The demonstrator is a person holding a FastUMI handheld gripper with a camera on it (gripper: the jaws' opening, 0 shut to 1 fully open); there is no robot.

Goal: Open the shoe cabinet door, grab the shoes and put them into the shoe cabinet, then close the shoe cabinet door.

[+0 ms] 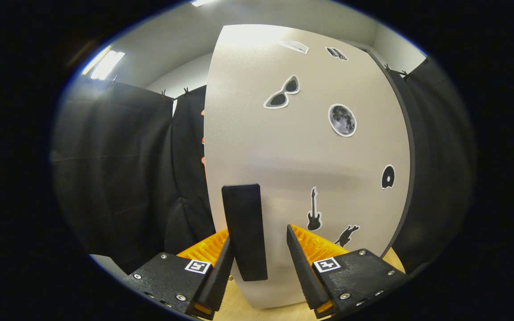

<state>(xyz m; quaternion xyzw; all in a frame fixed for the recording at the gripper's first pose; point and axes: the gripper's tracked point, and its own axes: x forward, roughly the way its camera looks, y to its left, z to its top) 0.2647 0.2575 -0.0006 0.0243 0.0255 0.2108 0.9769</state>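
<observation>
Gripper view: the gripper (pixel 260 258) has its 2 fingers apart around the black upright handle (pixel 244 232), not yet squeezing, on the pale grey shoe cabinet door with stickers (pixel 301 151), probably to pull it.

A pale wooden surface (pixel 239 310) is seen at the bottom, between and beneath the fingers. The shoe cabinet (pixel 301 151) is stood directly on it, its light door faced toward the camera. A further strip of the wood is shown to the cabinet's right.
</observation>
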